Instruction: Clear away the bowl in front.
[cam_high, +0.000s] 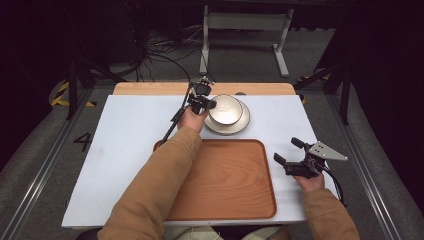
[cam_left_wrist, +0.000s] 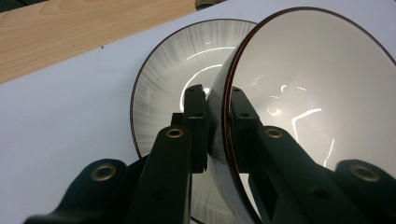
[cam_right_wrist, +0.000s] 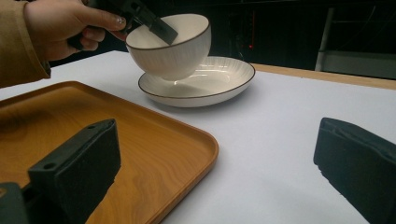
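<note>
Your left gripper has its jaws pinching the rim of the bowl — one jaw inside, one outside, as the left gripper view shows plainly. The bowl hangs tilted just above the plate at the far side of the worktop; from the right gripper view its base looks lifted clear of the plate, though the gap is slight.

Treat the bowl as glazed ceramic: stiff, smooth, likely slippery under the pads and quick to chip if it knocks the plate. A grip on one side of the rim leaves all its weight hanging off that point, so it will probably want to swing or slide down between the jaws — keep the hold firm and move it slowly, with no sudden twist of the wrist. The rim is the sensible place to hold it; the rounded, ribbed wall offers nothing to pinch.

Your right gripper rests near the right edge of the tray, jaws spread wide and holding nothing. The tray lies bare, just nearer to you than the plate.
</note>
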